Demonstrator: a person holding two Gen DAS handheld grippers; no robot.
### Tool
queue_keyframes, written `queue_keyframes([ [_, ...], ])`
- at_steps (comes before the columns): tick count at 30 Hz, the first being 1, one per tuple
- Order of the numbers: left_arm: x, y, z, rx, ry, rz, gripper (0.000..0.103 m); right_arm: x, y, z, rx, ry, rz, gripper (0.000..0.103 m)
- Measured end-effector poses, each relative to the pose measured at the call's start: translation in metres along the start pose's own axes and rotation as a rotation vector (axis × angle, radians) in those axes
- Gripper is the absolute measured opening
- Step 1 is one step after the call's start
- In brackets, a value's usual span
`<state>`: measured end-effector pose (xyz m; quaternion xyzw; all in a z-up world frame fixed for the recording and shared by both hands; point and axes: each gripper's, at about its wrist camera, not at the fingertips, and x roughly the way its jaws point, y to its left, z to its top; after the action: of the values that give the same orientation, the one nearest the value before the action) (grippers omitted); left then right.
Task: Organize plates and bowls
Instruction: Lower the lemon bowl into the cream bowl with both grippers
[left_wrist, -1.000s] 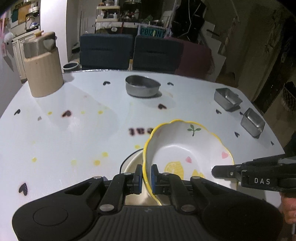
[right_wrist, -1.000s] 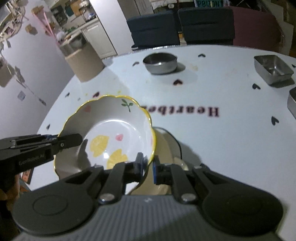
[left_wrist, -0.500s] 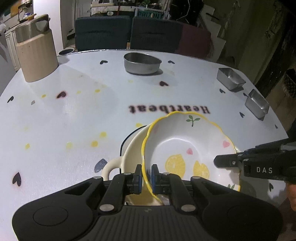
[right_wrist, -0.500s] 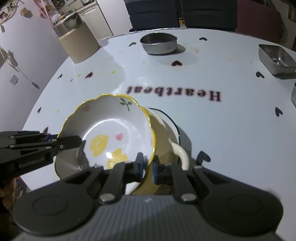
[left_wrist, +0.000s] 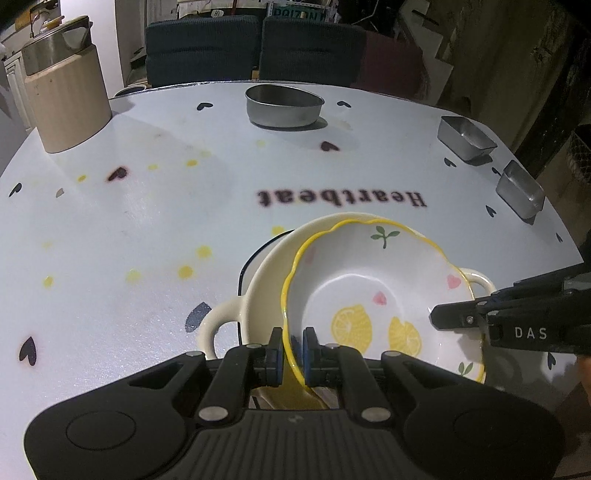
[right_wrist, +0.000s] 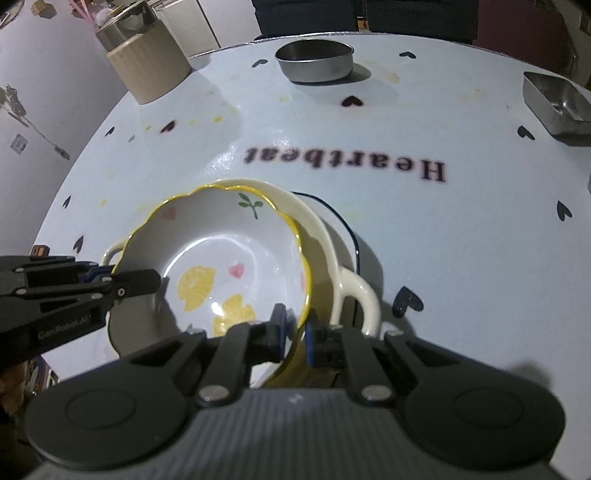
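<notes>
Grippers on both sides have the lemon bowl (left_wrist: 369, 295) pinched by its yellow scalloped rim. The left gripper (left_wrist: 292, 350) is clamped on one side of it and the right gripper (right_wrist: 295, 326) on the opposite side, pads tight against the rim. The bowl sits tilted over a cream two-handled dish (left_wrist: 266, 280), which lies on a dark-rimmed plate (right_wrist: 347, 236) near the table's (left_wrist: 129, 221) near edge, just this side of the "Heartbeat" lettering. A round steel bowl (left_wrist: 282, 105) sits toward the far edge, two rectangular steel tins (left_wrist: 465, 138) along the right edge, and a beige canister (left_wrist: 66, 107) at the far left corner.
</notes>
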<state>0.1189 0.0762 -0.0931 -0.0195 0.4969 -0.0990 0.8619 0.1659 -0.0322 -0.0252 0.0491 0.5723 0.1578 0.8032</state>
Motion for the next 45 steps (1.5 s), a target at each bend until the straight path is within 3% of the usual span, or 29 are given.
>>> queue_keyframes([
  [14,0.006,0.003,0.000,0.006,0.026,-0.007,0.012,0.006,0.001,0.006,0.007,0.019,-0.003,0.013],
  [28,0.005,0.005,0.003,0.009,0.048,-0.018,0.011,0.005,-0.019,0.008,0.110,0.052,0.061,0.015],
  [34,-0.007,0.004,0.006,0.028,0.003,0.002,0.011,0.001,-0.016,0.009,0.074,0.035,0.039,0.016],
  [40,-0.008,0.006,0.004,0.027,0.009,-0.004,0.011,-0.002,-0.014,0.008,0.065,0.018,0.026,0.017],
  [45,-0.008,0.007,0.004,0.027,0.012,-0.004,0.012,-0.009,-0.012,0.008,0.045,-0.012,0.040,0.026],
])
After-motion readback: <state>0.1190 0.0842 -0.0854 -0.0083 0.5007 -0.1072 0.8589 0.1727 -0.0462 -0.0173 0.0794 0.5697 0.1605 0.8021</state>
